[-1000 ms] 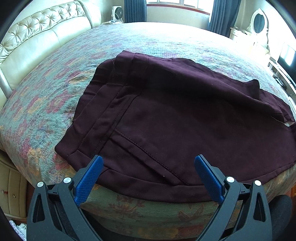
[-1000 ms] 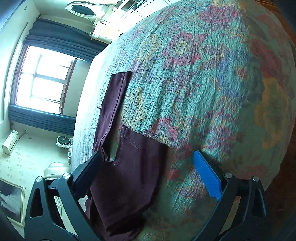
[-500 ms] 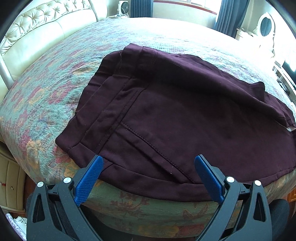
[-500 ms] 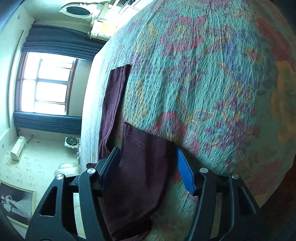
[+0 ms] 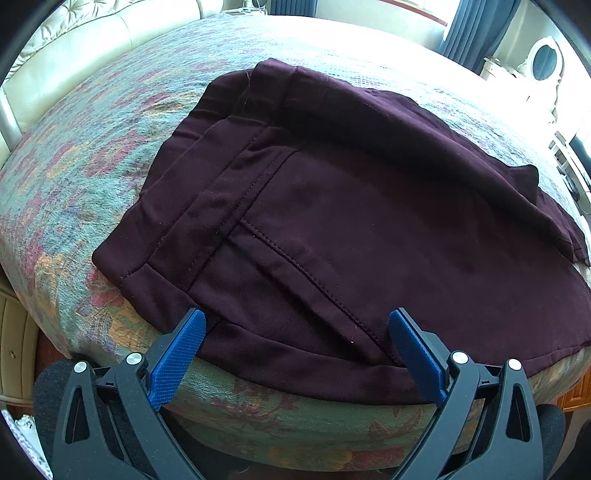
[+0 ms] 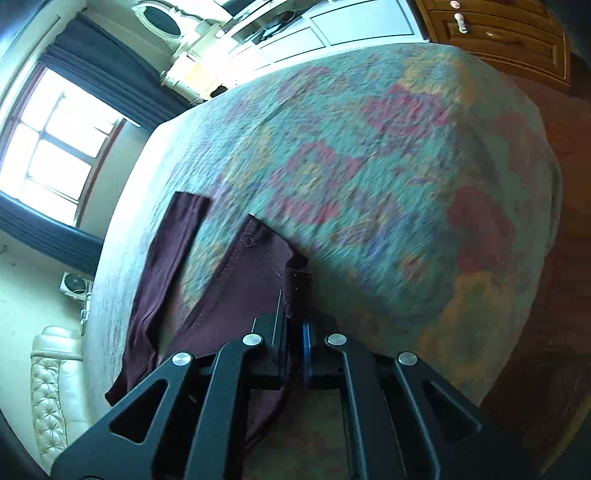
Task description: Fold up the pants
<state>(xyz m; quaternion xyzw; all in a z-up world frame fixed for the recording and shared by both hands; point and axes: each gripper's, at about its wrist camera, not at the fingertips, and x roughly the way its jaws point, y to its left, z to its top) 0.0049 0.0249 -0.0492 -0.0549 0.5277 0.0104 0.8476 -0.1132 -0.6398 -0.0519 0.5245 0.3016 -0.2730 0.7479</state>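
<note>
Dark maroon pants (image 5: 351,206) lie spread on a floral bedspread (image 5: 81,155), waistband end near the bed's front edge. My left gripper (image 5: 295,343) is open, its blue pads straddling the waistband edge without gripping it. In the right wrist view my right gripper (image 6: 295,332) is shut on the hem of one pant leg (image 6: 255,273) and holds it lifted off the bedspread (image 6: 406,184). The other leg (image 6: 173,236) lies flat further back.
A cream tufted headboard (image 5: 81,48) runs along the bed's far left. A window with dark curtains (image 6: 59,147), a white dresser with an oval mirror (image 6: 173,33) and a wooden cabinet (image 6: 498,33) stand beyond the bed.
My right gripper closed on the pant leg hem and lifted it. My left gripper moved closer over the waistband and stayed open.
</note>
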